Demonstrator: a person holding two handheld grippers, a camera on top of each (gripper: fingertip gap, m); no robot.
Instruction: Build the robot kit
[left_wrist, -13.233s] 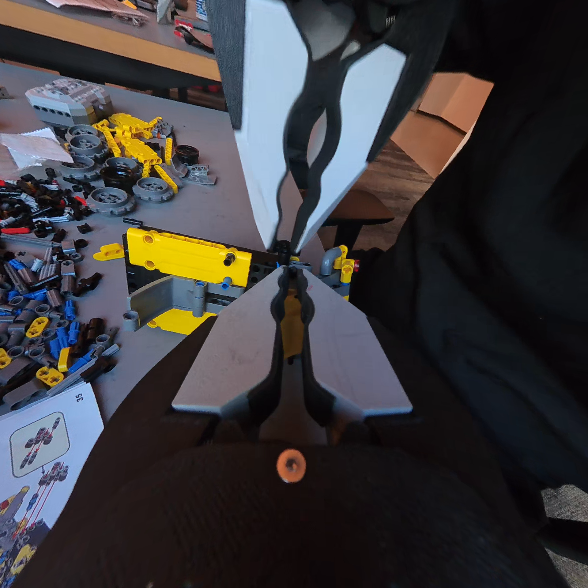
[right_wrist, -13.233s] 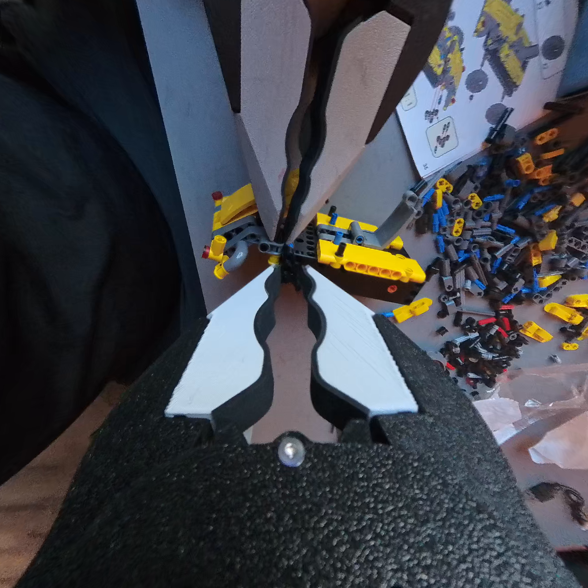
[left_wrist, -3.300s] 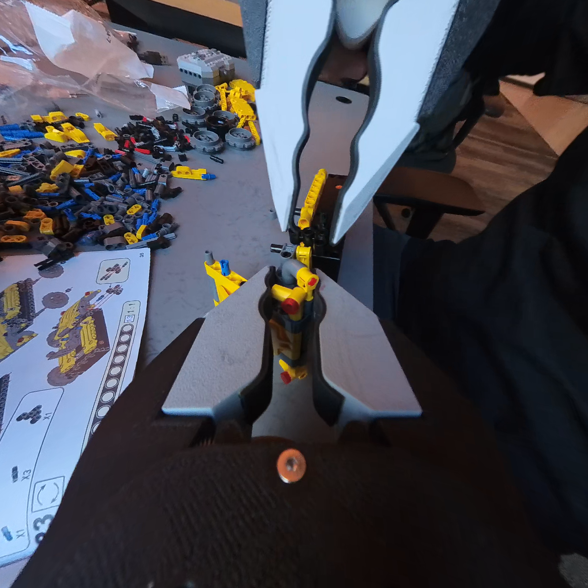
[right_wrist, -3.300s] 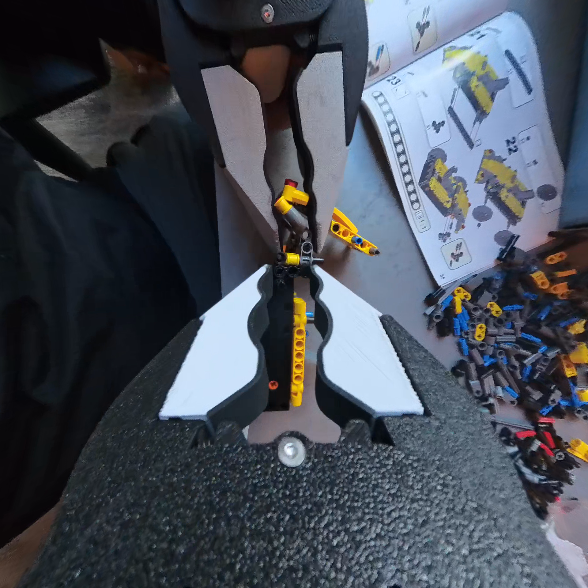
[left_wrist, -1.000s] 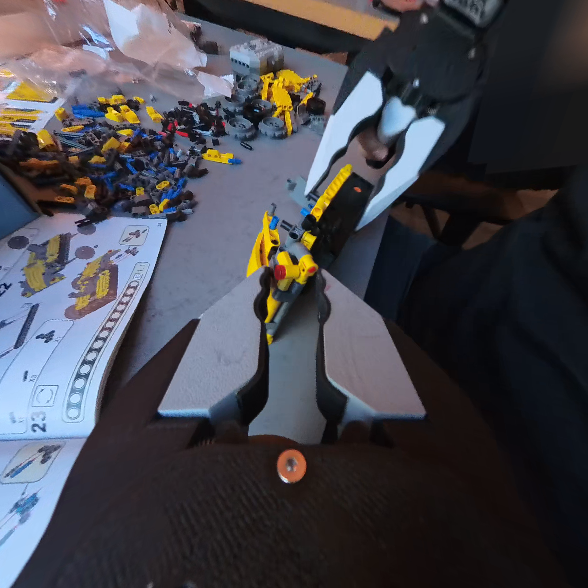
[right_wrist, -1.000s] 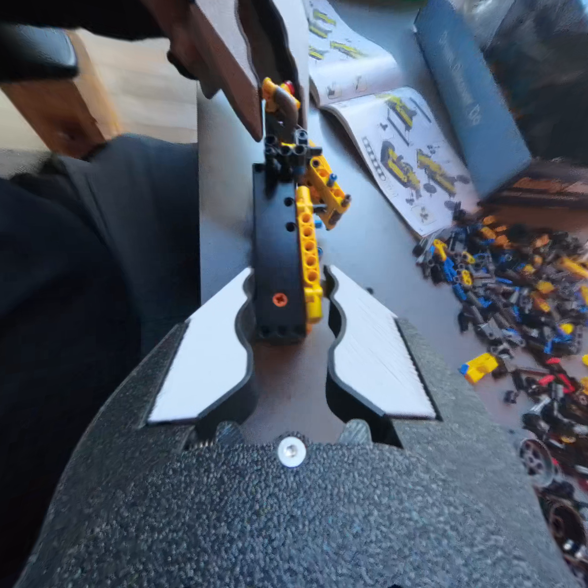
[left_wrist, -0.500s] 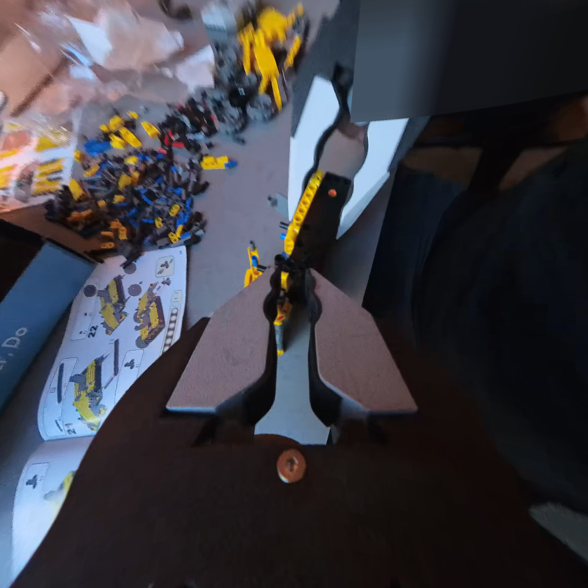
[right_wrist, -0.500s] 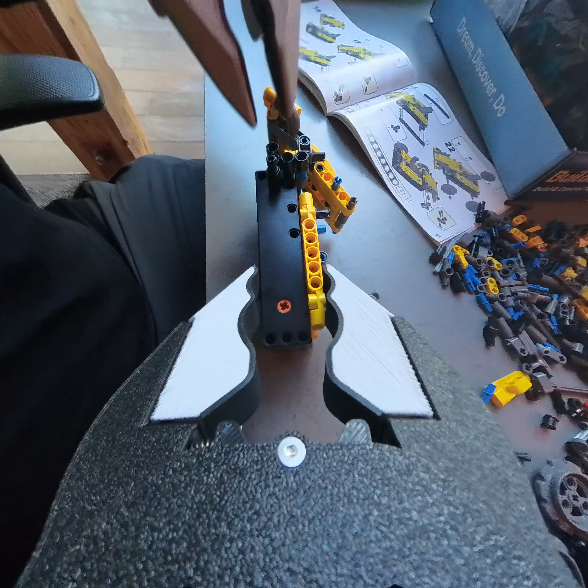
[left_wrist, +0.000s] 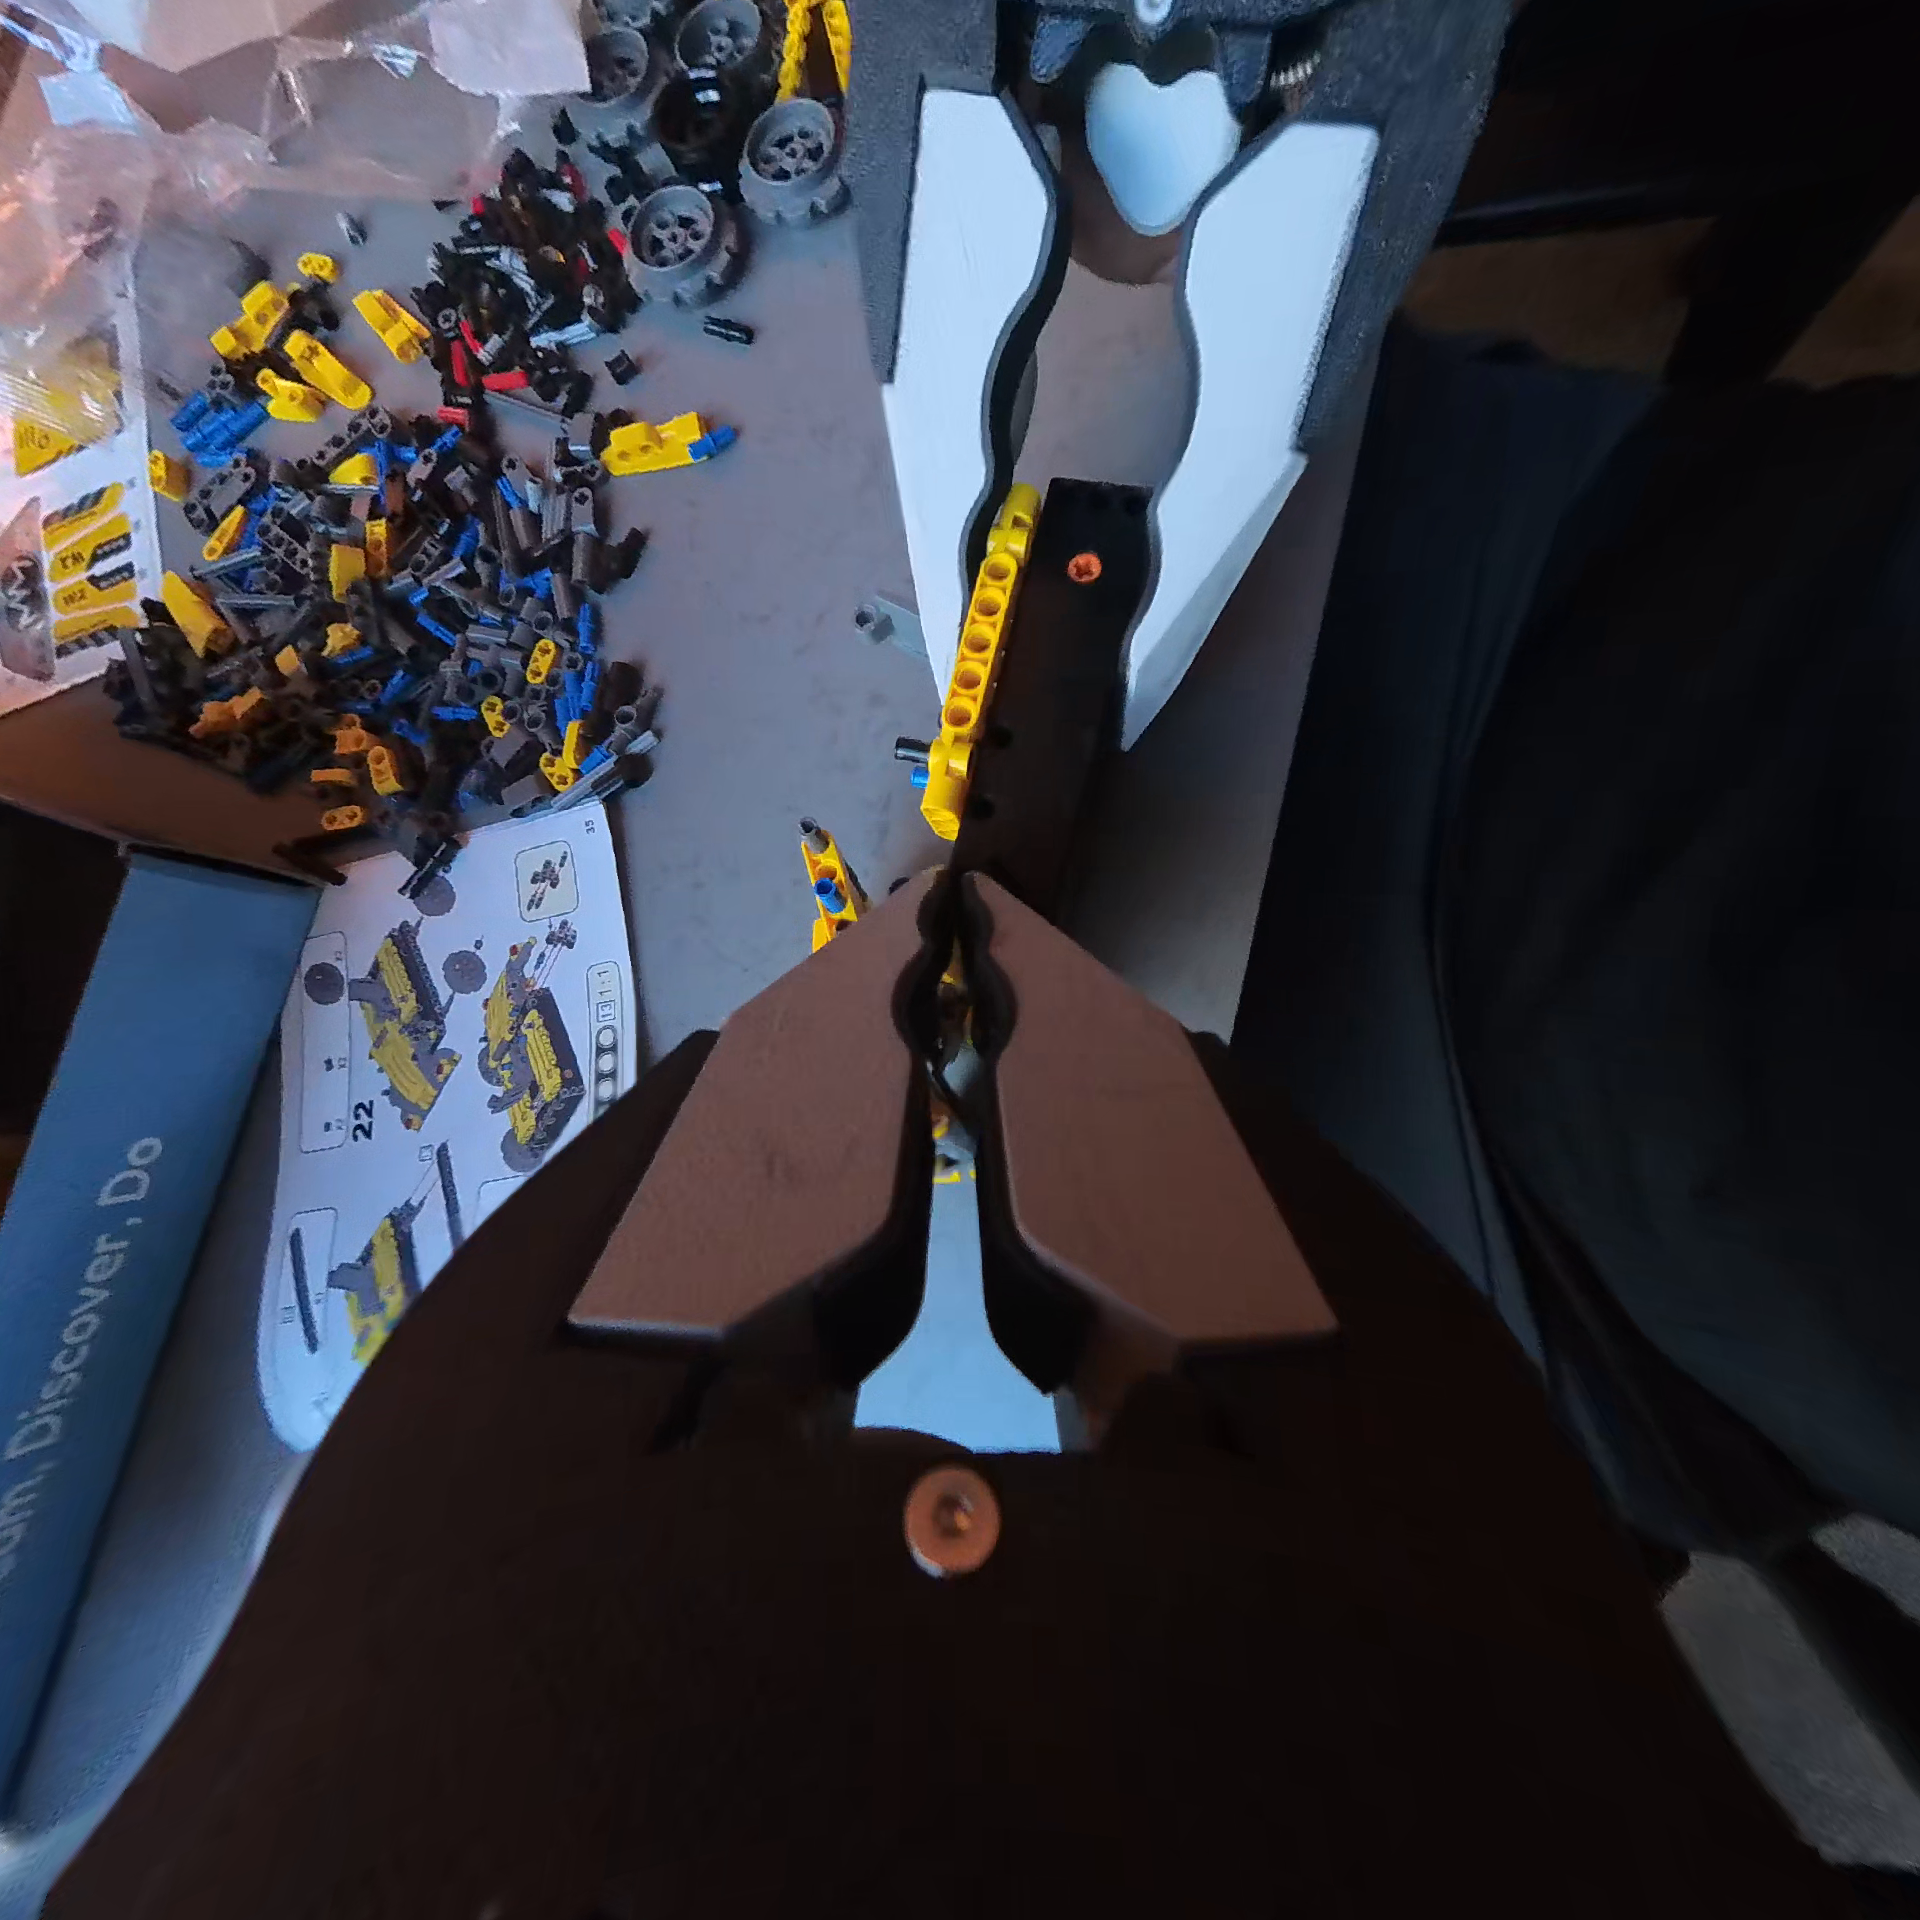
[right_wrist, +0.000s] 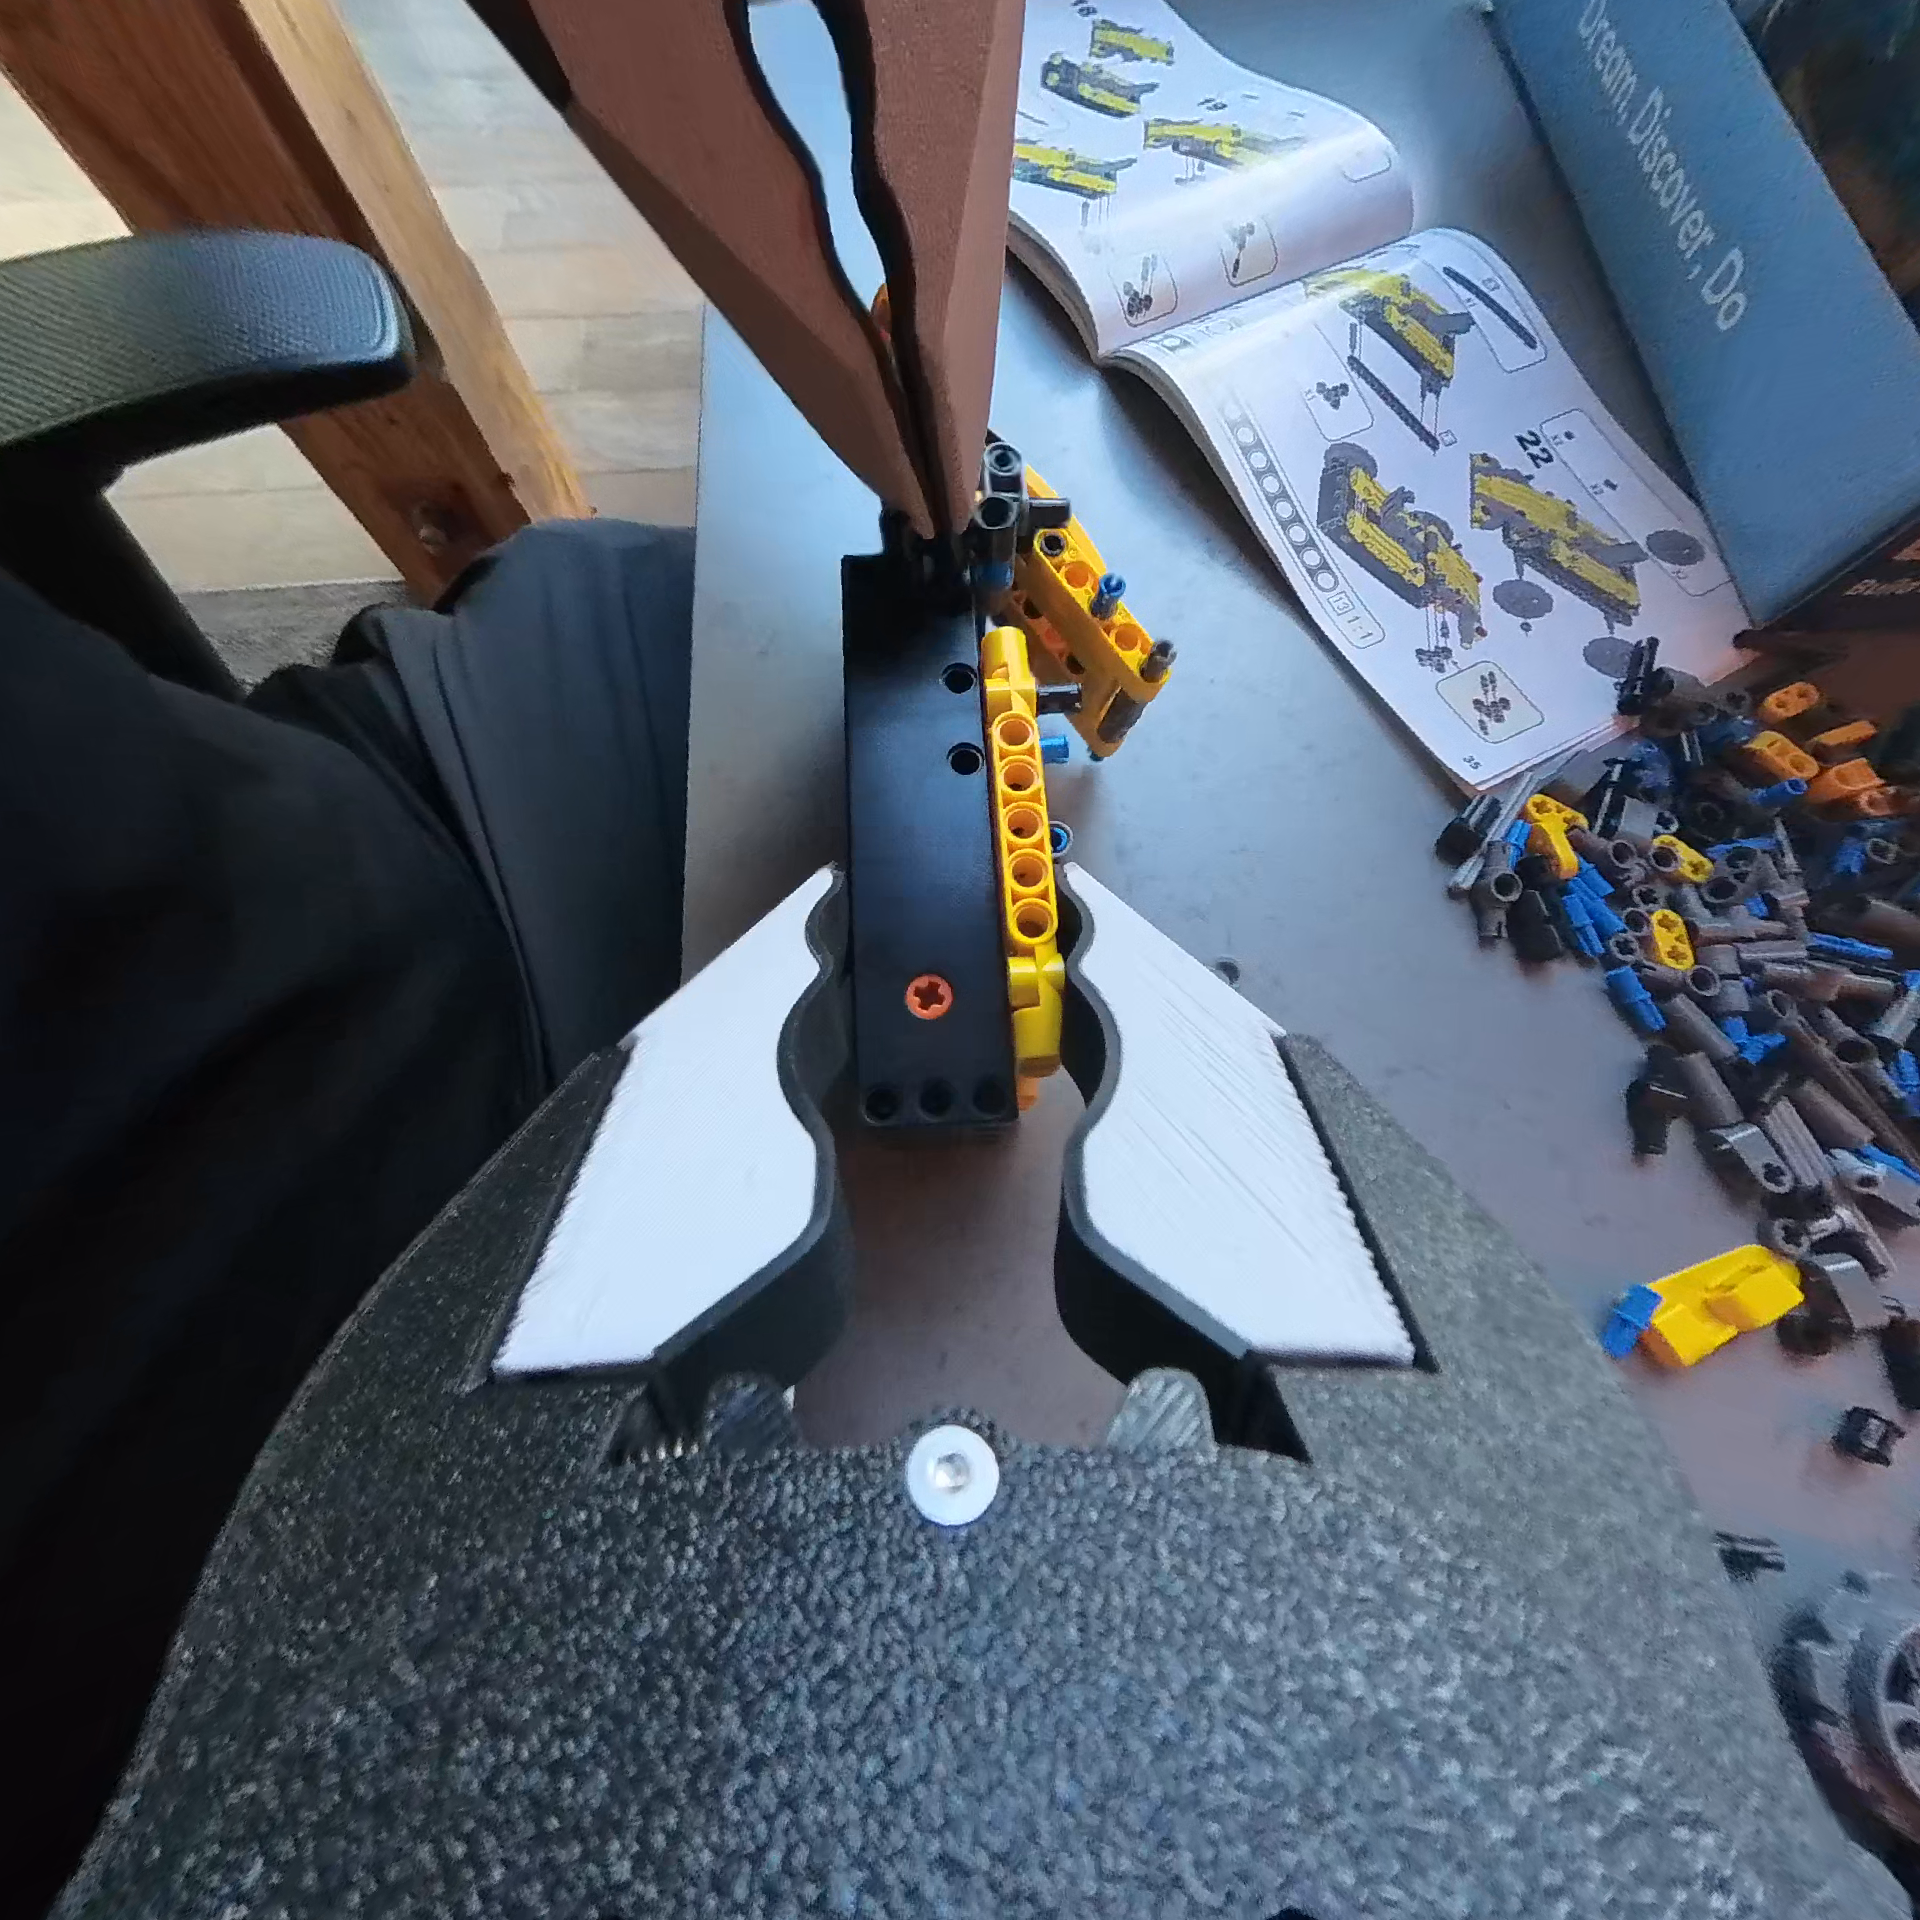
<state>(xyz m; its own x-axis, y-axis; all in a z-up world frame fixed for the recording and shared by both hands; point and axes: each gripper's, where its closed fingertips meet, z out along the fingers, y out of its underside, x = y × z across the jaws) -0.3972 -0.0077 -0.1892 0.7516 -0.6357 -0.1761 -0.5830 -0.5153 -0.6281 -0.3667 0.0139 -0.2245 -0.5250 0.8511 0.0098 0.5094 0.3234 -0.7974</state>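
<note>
**Two grippers sharing one model over a cluttered grey surface**

The right gripper (right_wrist: 951, 883) is clamping its jaws on the black-and-yellow model (right_wrist: 930, 831), partly closed around its near end. The left gripper (left_wrist: 951, 883) is pinching the model's far end, jaws nearly shut on the yellow-grey part there. The model is hanging just above the surface (right_wrist: 1247, 852) near its edge.

Beside it, an open booklet (right_wrist: 1382, 436) is lying flat, a blue box (right_wrist: 1714, 312) is resting past it, and a pile of small parts (left_wrist: 416, 582) is spreading across the grey top with wheels (left_wrist: 727, 156) and plastic bags (left_wrist: 260, 114) behind. A black armrest (right_wrist: 187, 332), a wooden leg (right_wrist: 343, 312) and pale flooring are showing beyond the edge.
</note>
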